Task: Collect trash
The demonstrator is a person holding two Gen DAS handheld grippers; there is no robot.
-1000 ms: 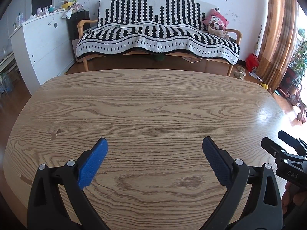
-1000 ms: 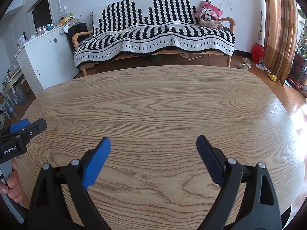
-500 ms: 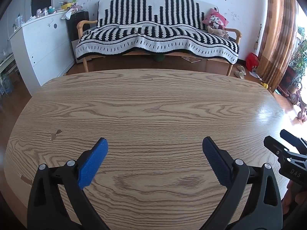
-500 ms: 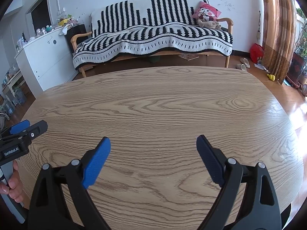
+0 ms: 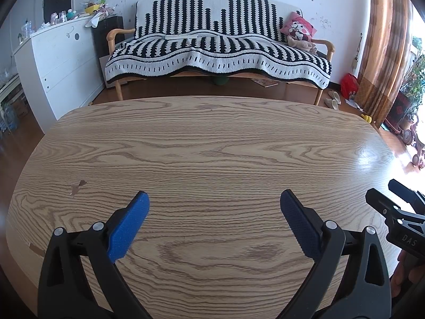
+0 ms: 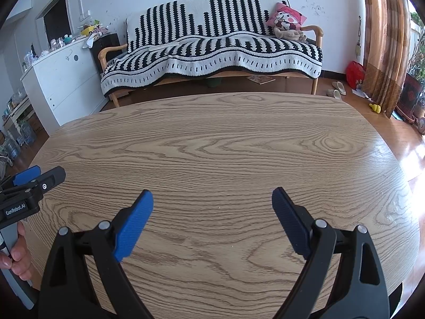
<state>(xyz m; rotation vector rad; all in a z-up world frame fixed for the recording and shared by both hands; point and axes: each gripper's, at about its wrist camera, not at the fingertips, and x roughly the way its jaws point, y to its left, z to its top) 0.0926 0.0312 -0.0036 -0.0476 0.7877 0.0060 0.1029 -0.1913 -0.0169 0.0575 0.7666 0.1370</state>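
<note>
Hovering over a wooden table [image 5: 212, 143], the left gripper [image 5: 213, 223] has its blue-padded fingers [image 5: 128, 226] spread wide with nothing between them, and the right gripper [image 6: 212, 220] beside it is spread just as wide and holds nothing either. Each gripper shows at the edge of the other's view: the right one at the far right of the left wrist view, the left one at the far left of the right wrist view, where the person's hand [image 6: 16, 252] grips its handle. No trash can be made out on the table in either view; its wood-grain top carries only a small chipped mark [image 5: 77, 187] toward the left side. Beyond the table stands a wooden-armed sofa [image 5: 217, 50] draped in a black-and-white striped blanket, with a pink cushion [image 5: 298, 28] at its right end. A white cabinet [image 5: 61, 63] with clutter on top stands to the left of the sofa, an orange patterned curtain [image 5: 382, 47] hangs at the right, and a red bag [image 5: 349, 85] and a pair of slippers [image 5: 333, 98] lie on the floor near the curtain.
</note>
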